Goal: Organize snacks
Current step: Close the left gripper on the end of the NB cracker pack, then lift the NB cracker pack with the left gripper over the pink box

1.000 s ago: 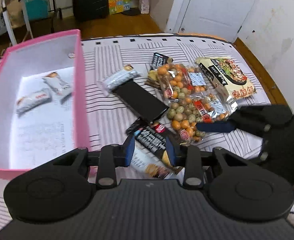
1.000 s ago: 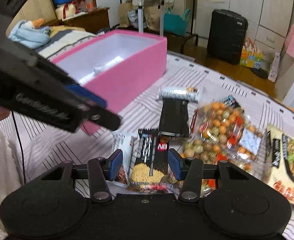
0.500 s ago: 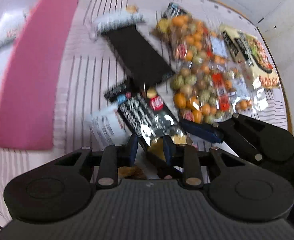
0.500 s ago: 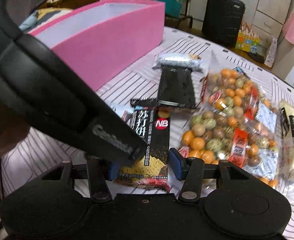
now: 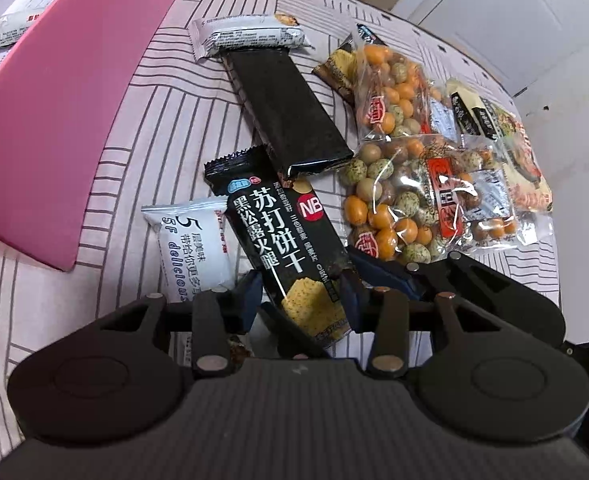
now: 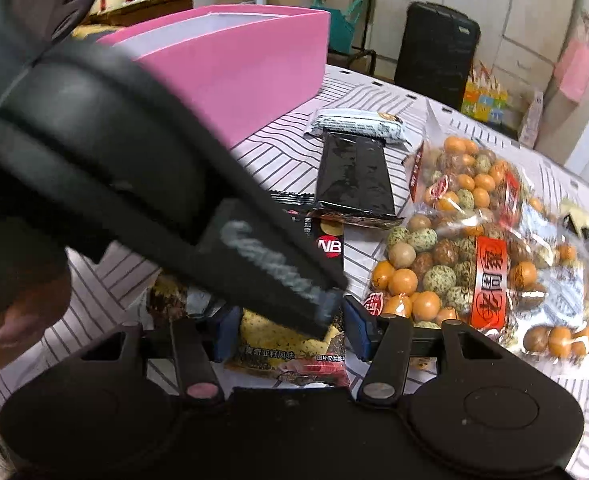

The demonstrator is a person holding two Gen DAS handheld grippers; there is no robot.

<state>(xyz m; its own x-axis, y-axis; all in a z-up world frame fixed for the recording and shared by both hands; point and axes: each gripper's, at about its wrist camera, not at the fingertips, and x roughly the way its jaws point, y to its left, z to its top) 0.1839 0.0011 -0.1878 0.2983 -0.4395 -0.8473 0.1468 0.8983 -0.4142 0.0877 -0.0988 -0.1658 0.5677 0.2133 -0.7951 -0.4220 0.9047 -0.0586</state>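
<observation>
Cracker packet [image 5: 290, 248] marked "NB" lies between fingers of both open claws [image 5: 301, 296] [image 6: 290, 330].

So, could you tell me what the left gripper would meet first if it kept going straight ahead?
Probably the black soda cracker packet: it already lies between the left gripper's open fingers, so pushing on would slide along it towards the plain black packet beyond.

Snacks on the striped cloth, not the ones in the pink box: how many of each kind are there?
Black soda cracker packs: 2
White wafer packs: 2
Coated peanut bags: 2
Instant noodle packs: 1
Small dark packets, half hidden: 1
Total: 8
</observation>
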